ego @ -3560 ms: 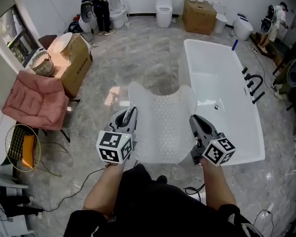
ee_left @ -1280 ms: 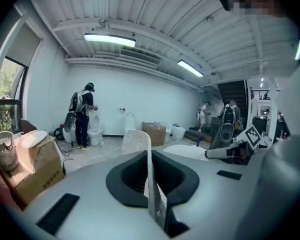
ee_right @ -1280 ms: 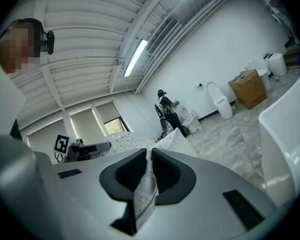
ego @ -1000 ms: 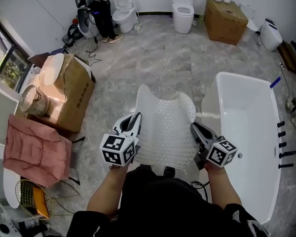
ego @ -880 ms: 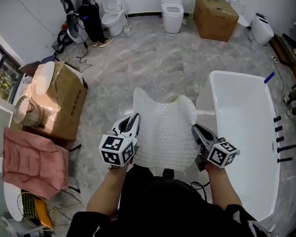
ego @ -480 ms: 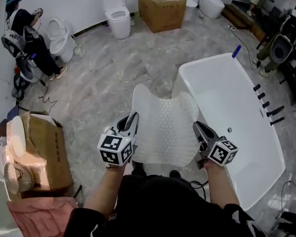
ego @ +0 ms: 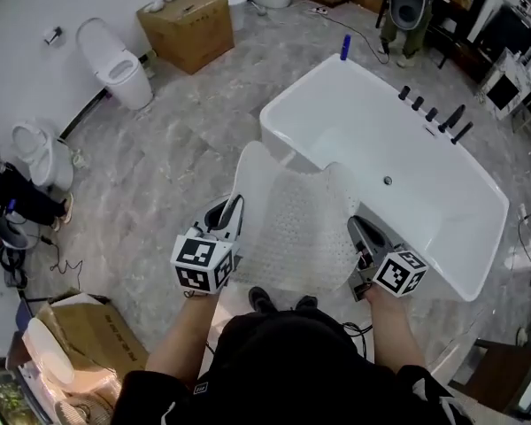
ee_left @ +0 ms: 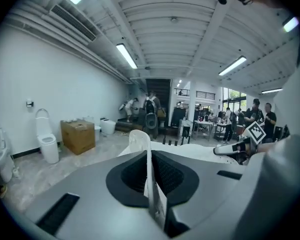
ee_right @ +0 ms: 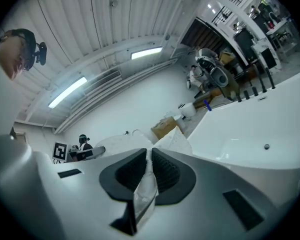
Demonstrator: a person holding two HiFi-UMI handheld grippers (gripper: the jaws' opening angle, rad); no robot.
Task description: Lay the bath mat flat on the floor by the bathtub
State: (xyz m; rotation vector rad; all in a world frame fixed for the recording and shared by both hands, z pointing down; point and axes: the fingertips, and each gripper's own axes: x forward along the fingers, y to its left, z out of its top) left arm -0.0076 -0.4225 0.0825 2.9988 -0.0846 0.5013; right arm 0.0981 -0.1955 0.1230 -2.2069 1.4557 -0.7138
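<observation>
A white, see-through bath mat (ego: 292, 220) with a bumpy, holed surface hangs spread in the air between my two grippers, its far edge over the rim of the white bathtub (ego: 336, 87). My left gripper (ego: 234, 212) is shut on the mat's left edge (ee_left: 149, 154). My right gripper (ego: 357, 230) is shut on the mat's right edge (ee_right: 146, 184). Both jaws pinch the thin sheet flat between their black pads. The mat is held above the grey marbled floor (ego: 177, 140), beside the tub.
A white toilet (ego: 115, 60) and a cardboard box (ego: 188, 25) stand at the far left wall. Another toilet (ego: 35, 153) and a cardboard box (ego: 80, 352) sit at the left. Black taps (ego: 429, 112) line the tub's far side. My shoes (ego: 279, 302) are under the mat.
The view has swung round: the bathtub now lies ahead and to the right, closer under the mat's far edge. Both grippers keep their hold on the mat, which stays spread between them.
</observation>
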